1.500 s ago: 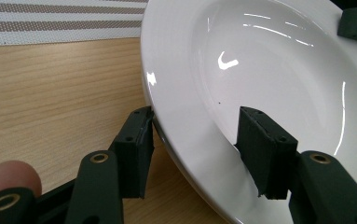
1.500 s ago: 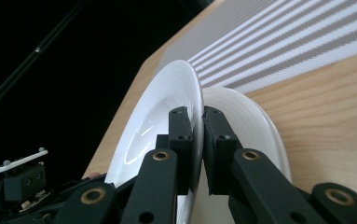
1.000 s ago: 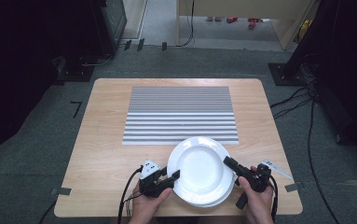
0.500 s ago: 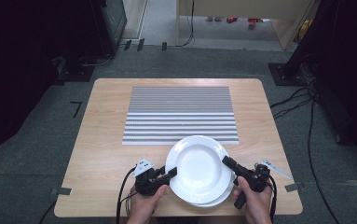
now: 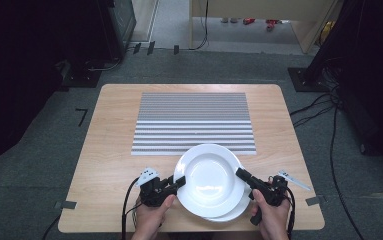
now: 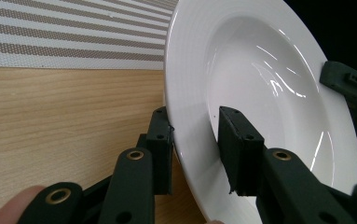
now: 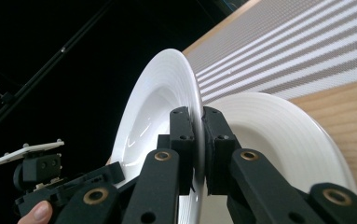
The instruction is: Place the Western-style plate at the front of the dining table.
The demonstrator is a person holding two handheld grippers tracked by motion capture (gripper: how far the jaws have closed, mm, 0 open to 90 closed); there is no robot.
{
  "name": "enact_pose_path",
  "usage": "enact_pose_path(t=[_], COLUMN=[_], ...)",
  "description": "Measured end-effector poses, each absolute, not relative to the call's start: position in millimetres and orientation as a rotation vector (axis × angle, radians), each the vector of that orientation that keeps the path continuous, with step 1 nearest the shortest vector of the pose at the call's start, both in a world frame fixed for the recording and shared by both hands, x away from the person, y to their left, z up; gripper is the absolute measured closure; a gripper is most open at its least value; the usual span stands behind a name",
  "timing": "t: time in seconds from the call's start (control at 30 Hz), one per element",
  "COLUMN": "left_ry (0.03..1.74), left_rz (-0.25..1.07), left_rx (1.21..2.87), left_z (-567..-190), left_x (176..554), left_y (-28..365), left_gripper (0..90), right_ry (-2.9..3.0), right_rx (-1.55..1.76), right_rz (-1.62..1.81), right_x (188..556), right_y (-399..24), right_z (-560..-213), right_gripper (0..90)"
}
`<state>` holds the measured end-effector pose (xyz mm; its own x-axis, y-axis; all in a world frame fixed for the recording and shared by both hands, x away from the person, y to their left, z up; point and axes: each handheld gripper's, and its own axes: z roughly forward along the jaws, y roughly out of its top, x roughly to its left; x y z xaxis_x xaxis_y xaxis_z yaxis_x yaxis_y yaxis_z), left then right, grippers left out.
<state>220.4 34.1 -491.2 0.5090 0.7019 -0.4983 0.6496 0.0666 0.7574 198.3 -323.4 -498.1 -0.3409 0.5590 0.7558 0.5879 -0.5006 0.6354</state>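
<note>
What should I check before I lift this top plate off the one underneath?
1. Right tool shut on the upper plate rim: ok.
2. Left tool clamped on the opposite rim: not ok. Its jaws have just been closing and the rim is between them, but the inner pad is not touching yet.
3. Upper plate raised off the lower plate at the right tool: ok.
4. Striped placemat bare for set-down: ok.

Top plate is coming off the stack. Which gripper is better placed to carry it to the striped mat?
Right. The right gripper already clamps the top plate's rim, pads tight on both faces. The left gripper has just been closing; one pad still stands off. Lower plate stays on the table, near the striped mat.
</note>
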Motion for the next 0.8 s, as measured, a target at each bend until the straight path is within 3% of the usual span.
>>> enact_pose_path(t=[0.8], left_ry=[1.192], left_rz=[0.059], left_rx=[1.540], left_z=[-466], left_x=[245], left_y=[69], left_gripper=[72.5], right_ry=[-1.695], right_rx=[-1.768], right_rz=[-1.978], right_x=[230], right_y=[-291], right_z=[-470], right_gripper=[82.2])
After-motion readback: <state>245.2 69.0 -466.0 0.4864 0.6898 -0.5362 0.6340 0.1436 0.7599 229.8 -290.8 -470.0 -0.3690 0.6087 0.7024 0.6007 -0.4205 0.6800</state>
